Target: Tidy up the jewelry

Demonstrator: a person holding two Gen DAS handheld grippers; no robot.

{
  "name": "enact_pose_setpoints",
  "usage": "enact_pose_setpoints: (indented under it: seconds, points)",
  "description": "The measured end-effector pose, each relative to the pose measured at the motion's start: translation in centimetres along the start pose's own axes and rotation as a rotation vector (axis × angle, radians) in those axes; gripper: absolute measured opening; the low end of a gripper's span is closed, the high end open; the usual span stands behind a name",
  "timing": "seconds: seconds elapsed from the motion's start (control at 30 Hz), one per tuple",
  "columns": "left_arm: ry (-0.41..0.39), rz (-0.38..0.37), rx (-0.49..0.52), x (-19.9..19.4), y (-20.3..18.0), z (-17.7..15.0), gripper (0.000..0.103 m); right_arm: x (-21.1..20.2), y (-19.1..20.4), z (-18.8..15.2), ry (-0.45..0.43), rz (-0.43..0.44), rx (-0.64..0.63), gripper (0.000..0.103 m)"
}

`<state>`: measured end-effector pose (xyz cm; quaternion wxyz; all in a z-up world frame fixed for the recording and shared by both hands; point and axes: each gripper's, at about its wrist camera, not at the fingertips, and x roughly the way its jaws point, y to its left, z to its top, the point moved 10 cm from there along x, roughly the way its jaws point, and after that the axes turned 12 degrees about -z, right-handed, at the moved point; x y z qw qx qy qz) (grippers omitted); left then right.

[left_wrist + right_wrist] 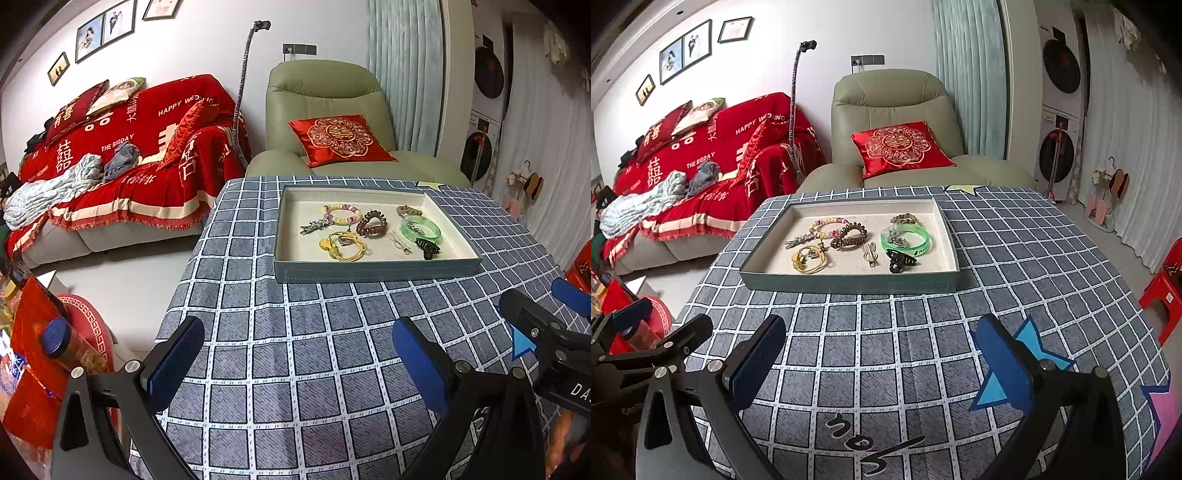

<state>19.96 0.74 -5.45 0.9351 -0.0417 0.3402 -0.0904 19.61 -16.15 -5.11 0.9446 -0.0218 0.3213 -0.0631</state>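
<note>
A: Where does the tray (376, 271) lie from your left gripper (295, 363)?

B: Ahead of it, well beyond your fingertips, on the far half of the table (295, 369). Your left fingers (177, 362) are spread wide with only checked cloth between them.

A: And your right gripper (881, 363)?

B: Released too, nothing between its pads (759, 363). From there the tray (849, 286) sits ahead and a little left, apart from the fingers. Your left gripper shows at that view's left edge, beside the right one.

A: What lies in the tray?

B: At the left, a silver clip (799, 240) with a yellow tie (809, 260) just nearer you. Behind them a bead bracelet (831, 226), touching a brown coil tie (849, 236). A small clip (868, 254) lies near the middle. At the right, a green bangle (908, 242) with something metal inside it that you cannot make out, a black claw clip (901, 261) on the near side and a brown braided piece (904, 219) on the far side.

A: Anything near your fingers on the cloth?

B: A blue star (1012, 373) under your right gripper's right finger, and a pink shape (1160, 410) further right.
</note>
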Motion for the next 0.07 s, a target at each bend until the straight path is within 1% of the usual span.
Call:
enact_pose_setpoints:
  seconds: [0.07]
  points:
    - [0.002, -0.001, 0.0, -0.02, -0.03, -0.04, 0.103, -0.04, 0.07, -0.05, 0.001, 0.001, 0.0, 0.103]
